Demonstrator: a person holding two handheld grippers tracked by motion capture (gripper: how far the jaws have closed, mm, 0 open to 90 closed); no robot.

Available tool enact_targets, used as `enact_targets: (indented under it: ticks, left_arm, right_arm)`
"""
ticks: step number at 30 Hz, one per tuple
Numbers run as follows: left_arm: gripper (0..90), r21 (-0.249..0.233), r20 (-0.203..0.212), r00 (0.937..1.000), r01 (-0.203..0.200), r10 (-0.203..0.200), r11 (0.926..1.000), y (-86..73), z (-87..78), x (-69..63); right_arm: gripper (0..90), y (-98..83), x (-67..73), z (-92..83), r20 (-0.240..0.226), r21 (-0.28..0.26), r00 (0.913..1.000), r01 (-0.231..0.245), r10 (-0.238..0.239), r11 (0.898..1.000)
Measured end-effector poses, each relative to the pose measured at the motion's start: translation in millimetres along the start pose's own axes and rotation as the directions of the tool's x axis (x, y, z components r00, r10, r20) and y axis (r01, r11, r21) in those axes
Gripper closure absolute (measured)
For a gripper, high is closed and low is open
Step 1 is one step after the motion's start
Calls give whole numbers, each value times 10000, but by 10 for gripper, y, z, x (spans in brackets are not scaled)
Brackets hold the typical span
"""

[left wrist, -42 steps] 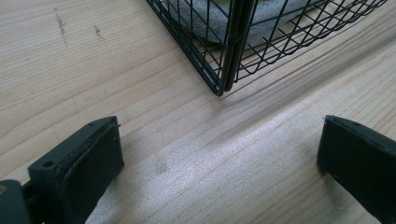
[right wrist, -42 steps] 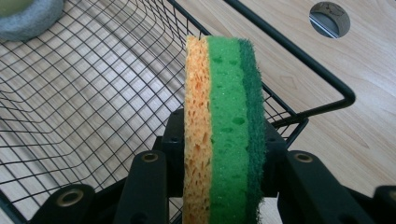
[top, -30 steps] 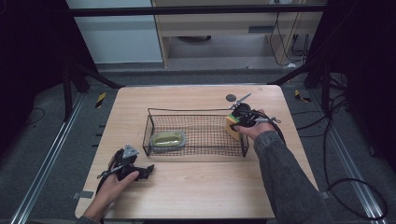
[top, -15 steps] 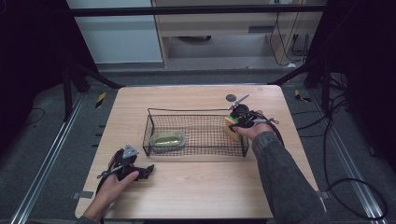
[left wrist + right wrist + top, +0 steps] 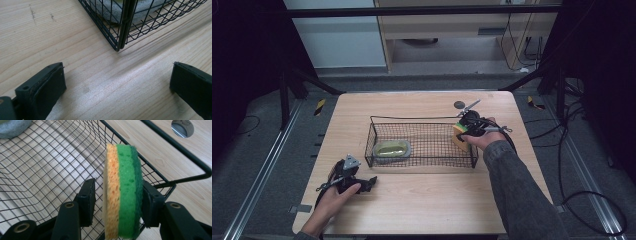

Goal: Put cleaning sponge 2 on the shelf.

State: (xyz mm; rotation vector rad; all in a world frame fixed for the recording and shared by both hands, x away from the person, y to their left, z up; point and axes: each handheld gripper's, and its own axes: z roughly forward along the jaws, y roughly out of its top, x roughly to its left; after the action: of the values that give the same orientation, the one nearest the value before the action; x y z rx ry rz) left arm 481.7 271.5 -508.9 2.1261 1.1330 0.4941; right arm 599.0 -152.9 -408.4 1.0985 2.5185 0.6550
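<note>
Right tongs (image 5: 117, 195), mid-right of frame, reached over basket (image 5: 422, 120) rim; jaws had just eased apart, sponge (image 5: 122, 192) between, one pad off. Left tongs (image 5: 117, 82), lower left, lay wide open, low on worktop (image 5: 422, 200).

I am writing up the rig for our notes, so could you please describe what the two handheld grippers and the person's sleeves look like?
Both are black. The left gripper carries a grey three-cornered plate on top; its jaws end in flat, dark rectangular pads. The right gripper has black jaw arms with brass-coloured pivot rings and a thin cable trailing from it. The right forearm wears a dark grey sleeve.
</note>
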Motion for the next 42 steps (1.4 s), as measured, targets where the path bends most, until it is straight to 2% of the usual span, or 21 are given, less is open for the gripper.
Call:
enact_targets:
  ticks: [4,5,12,23,25,28,35,36,41,42]
  left_arm:
    - [0,-1,2,10000,-6,6,10000,0,0,0]
    - [0,0,-1,10000,2,-2,10000,0,0,0]
    - [0,0,0,10000,3,-3,10000,0,0,0]
    - [0,-3,-8,10000,11,-11,10000,-1,0,-1]
    - [0,-4,-13,10000,17,-17,10000,-1,0,-2]
    - [0,-3,-18,10000,24,-24,10000,-1,-1,-3]
    - [0,-18,-15,10000,40,-40,10000,-1,0,-3]
    - [0,-16,-17,10000,38,-38,10000,-1,0,-3]
    - [0,-14,-17,10000,37,-37,10000,-1,0,-3]
    - [0,-17,-17,10000,39,-39,10000,-1,0,-3]
  right_arm:
    - [555,10,2,-91,5,-166,10000,46,-46,9999]
    - [593,13,10,-134,4,-208,10000,78,-78,9998]
    - [630,28,93,-222,-158,-361,9997,173,-179,9992]
    - [630,72,381,-147,-726,-221,9956,583,-598,9981]
    - [629,79,398,-136,-765,-237,9950,622,-639,9978]
    - [614,103,456,-85,-958,-165,9932,652,-664,9977]
    - [552,127,495,-40,-1107,-210,9919,611,-631,9979]
    - [507,129,508,-43,-1110,-251,9919,590,-614,9979]
    - [448,110,516,-73,-1047,-516,9933,441,-493,9977]
    - [407,89,511,-98,-1009,-640,9940,359,-423,9973]
